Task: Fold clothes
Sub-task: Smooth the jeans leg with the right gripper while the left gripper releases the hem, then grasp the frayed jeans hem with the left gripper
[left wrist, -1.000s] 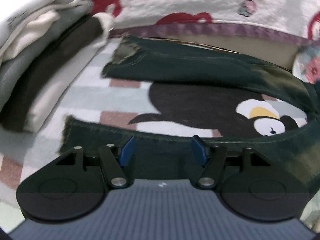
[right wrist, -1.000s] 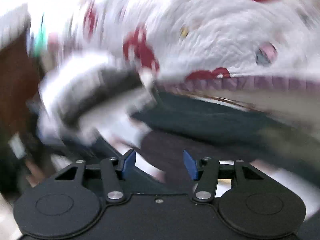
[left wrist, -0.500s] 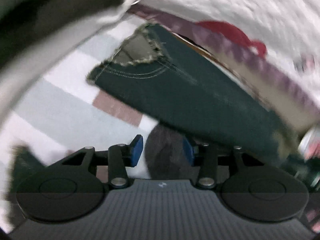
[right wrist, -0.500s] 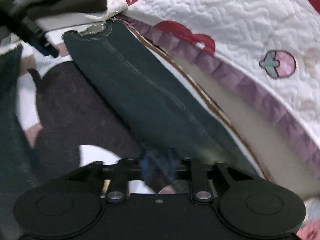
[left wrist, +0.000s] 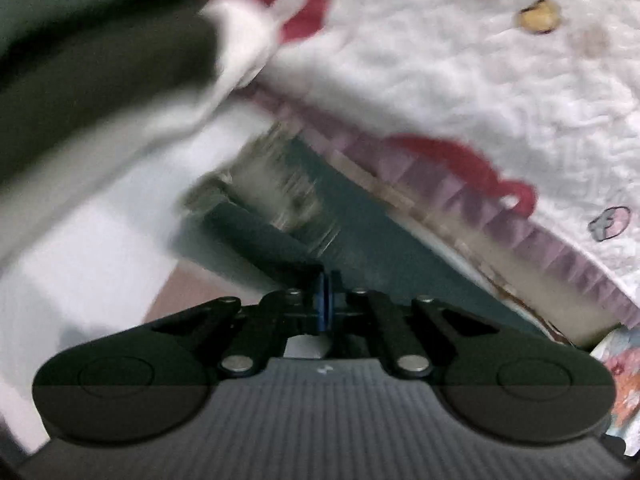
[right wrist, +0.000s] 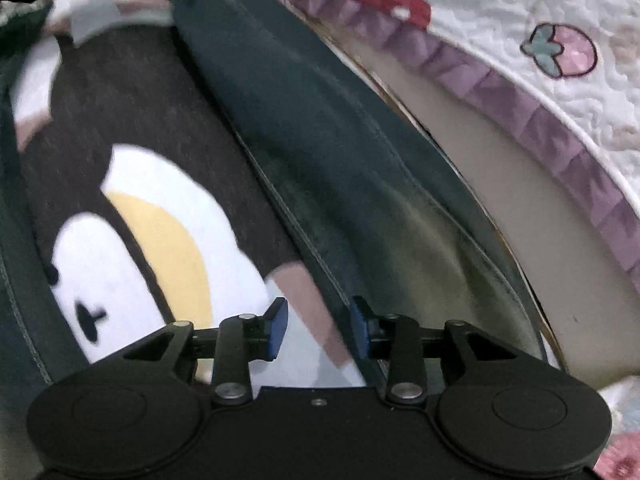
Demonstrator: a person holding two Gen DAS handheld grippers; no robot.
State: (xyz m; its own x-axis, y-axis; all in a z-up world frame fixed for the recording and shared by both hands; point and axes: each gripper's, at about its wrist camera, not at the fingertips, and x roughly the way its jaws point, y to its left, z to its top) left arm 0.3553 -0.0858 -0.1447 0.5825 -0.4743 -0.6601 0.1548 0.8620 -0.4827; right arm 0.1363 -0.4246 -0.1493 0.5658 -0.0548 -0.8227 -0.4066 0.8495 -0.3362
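Dark green jeans (right wrist: 320, 128) lie spread on a cartoon-print blanket (right wrist: 160, 240). In the blurred left wrist view the frayed hem (left wrist: 280, 204) of the far leg is just ahead. My left gripper (left wrist: 323, 300) is shut, its blue pads pinched together on the near edge of that leg (left wrist: 264, 248). In the right wrist view my right gripper (right wrist: 319, 328) hangs low over the same leg's inner seam (right wrist: 304, 240), jaws opening. Its right pad (right wrist: 360, 326) sits at the seam. Blanket shows between the pads, which press on nothing.
A stack of folded clothes (left wrist: 100, 80) rises at the left, close to the hem. Behind the jeans runs a white quilt (right wrist: 520, 0) with red and strawberry prints and a purple frilled border (right wrist: 520, 112). A beige strip (right wrist: 480, 200) lies between the border and the jeans.
My left gripper swung over to the far leg's hem and closed on its edge. My right gripper dropped to the same leg, pinched narrow half a second ago, and now stands wider.
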